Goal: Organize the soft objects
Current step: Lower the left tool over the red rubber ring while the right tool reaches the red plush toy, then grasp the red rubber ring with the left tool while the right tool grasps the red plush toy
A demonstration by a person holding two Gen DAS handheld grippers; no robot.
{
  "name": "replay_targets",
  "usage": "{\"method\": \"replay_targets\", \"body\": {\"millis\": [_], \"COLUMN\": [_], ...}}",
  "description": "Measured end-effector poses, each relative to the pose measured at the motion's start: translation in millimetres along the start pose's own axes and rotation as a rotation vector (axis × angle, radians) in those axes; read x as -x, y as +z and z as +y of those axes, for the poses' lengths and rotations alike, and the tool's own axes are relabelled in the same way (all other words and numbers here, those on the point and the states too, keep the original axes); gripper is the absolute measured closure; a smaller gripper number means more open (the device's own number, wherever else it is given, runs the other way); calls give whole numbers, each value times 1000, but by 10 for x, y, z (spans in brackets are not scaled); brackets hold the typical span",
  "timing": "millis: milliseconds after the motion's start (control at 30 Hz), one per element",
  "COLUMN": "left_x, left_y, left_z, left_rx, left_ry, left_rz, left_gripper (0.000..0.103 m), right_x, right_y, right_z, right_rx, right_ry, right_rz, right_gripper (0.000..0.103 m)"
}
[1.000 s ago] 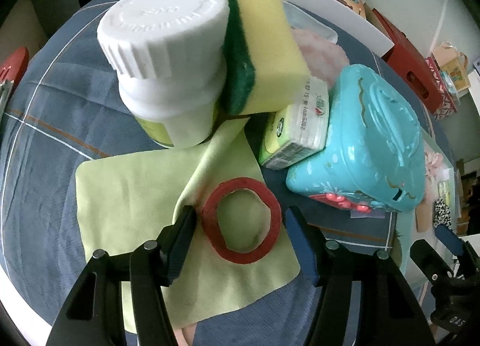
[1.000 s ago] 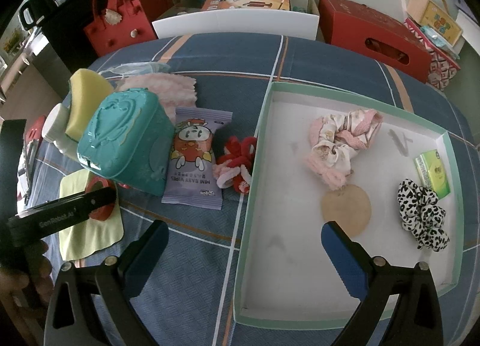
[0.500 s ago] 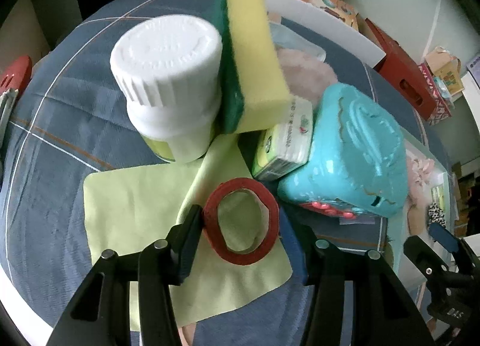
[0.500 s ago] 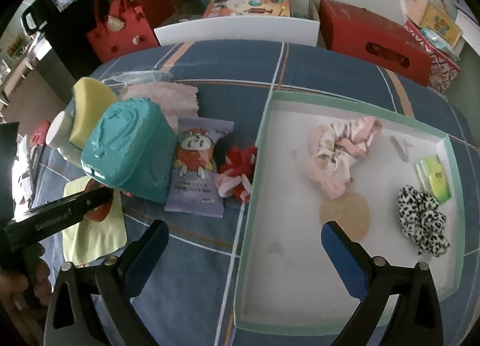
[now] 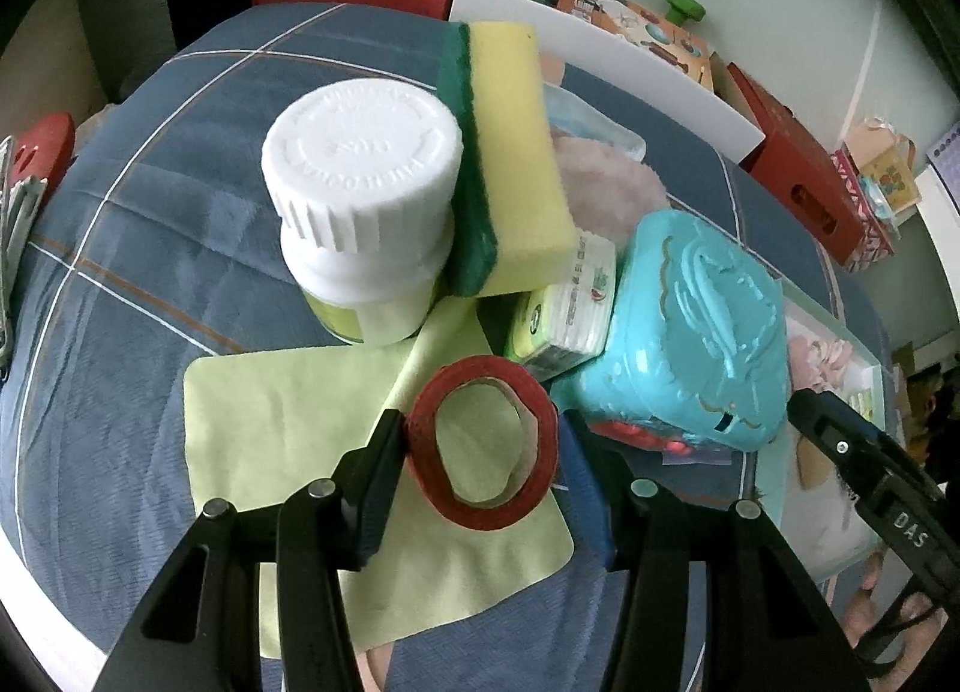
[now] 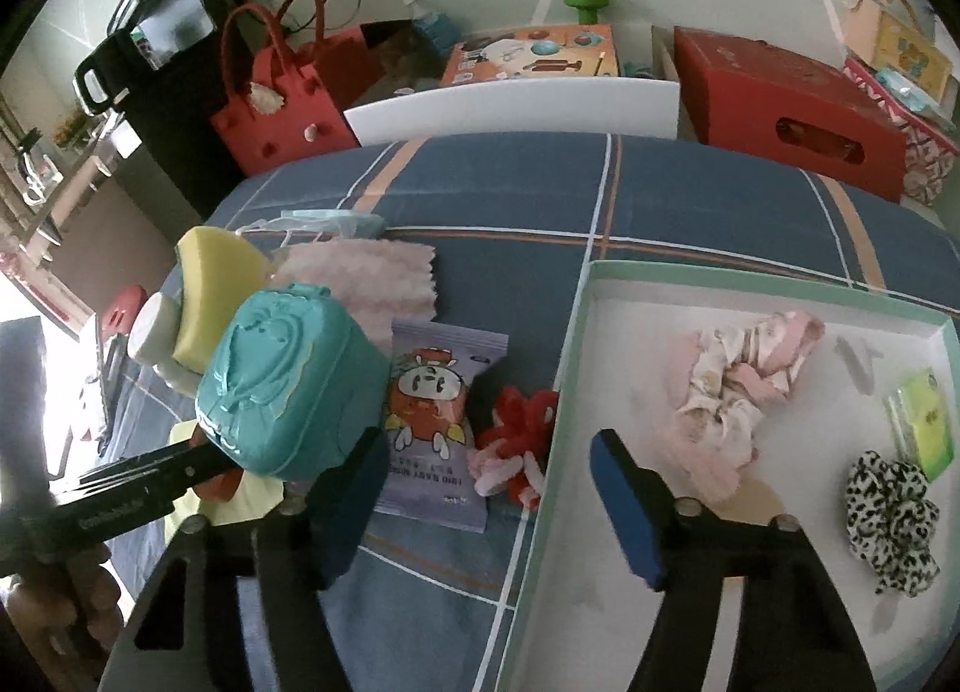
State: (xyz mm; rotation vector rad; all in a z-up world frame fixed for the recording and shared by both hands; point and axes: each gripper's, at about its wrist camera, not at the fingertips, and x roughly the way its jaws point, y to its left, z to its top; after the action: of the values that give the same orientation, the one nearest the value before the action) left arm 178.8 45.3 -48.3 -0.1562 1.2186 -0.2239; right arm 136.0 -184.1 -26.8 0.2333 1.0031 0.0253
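Observation:
My left gripper (image 5: 480,446) is shut on a red ring (image 5: 480,443) and holds it tilted just above a light green cloth (image 5: 270,422). A yellow-green sponge (image 5: 510,152) leans on a white-capped jar (image 5: 360,182). My right gripper (image 6: 486,488) is open and empty over the left rim of the white tray (image 6: 630,512). The tray holds a pink scrunchie (image 6: 744,374), a leopard scrunchie (image 6: 894,518) and a green packet (image 6: 927,422). A red and white scrunchie (image 6: 516,446) lies just left of the tray.
A teal case (image 5: 702,326) (image 6: 288,380), a tissue pack (image 5: 570,302), a purple snack bag (image 6: 438,410) and a pink fluffy cloth (image 6: 372,278) crowd the blue plaid table (image 6: 690,188). Red bag (image 6: 282,98) and boxes stand behind.
My left gripper has closed on the red ring and lifted it, tilting it up off the green cloth. My right gripper has shifted slightly over the tray's edge.

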Motion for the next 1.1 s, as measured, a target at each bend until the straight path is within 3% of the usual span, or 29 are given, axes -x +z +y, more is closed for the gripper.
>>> {"method": "replay_targets", "body": {"millis": [200, 400, 633, 1100], "left_x": [43, 52, 104, 110], "left_y": [-12, -11, -28, 6], "left_z": [40, 39, 48, 24], "left_rx": [6, 14, 11, 2], "left_ry": [-12, -12, -26, -43], "left_rz": [-6, -8, -17, -14], "left_gripper": [50, 50, 50, 50], "right_x": [-91, -231, -323, -457], "right_y": [29, -2, -81, -214], "right_z": [23, -8, 153, 435], "right_rx": [16, 2, 123, 335], "right_ry": [61, 61, -76, -261], "right_rz": [20, 77, 121, 122], "right_gripper": [55, 65, 74, 76]}}
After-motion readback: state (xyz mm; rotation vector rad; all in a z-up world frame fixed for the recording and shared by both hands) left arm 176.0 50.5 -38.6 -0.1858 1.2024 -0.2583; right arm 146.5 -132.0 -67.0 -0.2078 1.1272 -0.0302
